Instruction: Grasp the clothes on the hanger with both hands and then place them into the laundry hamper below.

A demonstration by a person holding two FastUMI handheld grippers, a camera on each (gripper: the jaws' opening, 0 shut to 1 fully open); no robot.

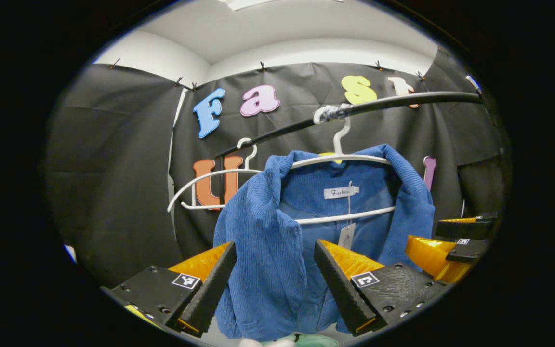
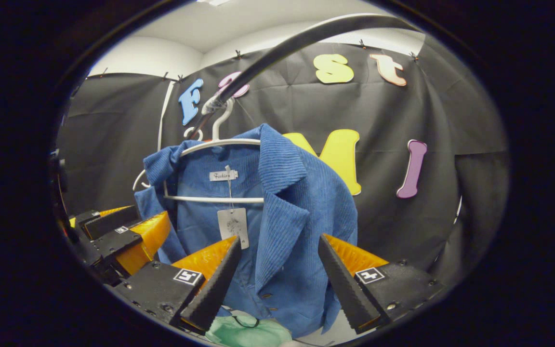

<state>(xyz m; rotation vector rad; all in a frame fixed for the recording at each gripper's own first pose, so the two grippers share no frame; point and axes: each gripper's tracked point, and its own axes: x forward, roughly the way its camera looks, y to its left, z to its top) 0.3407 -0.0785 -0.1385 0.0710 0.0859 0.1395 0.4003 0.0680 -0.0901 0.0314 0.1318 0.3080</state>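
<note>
Wrinkled black cloth wall (image 1: 113,183) pinned below a white plaster wall (image 1: 306,50); white ceiling (image 2: 239,19) at twelve o'clock.

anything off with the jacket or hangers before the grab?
Nothing damaged. The blue jacket sits slightly lopsided on its white hanger. A spare empty hanger hangs beside it on the rail, and a wad of tape wraps the rail at the jacket hanger's hook. Both grippers are open.

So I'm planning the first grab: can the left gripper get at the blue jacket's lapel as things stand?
Probably yes: the left gripper is open, its fingers frame the blue jacket's lapel, and nothing lies between.
</note>
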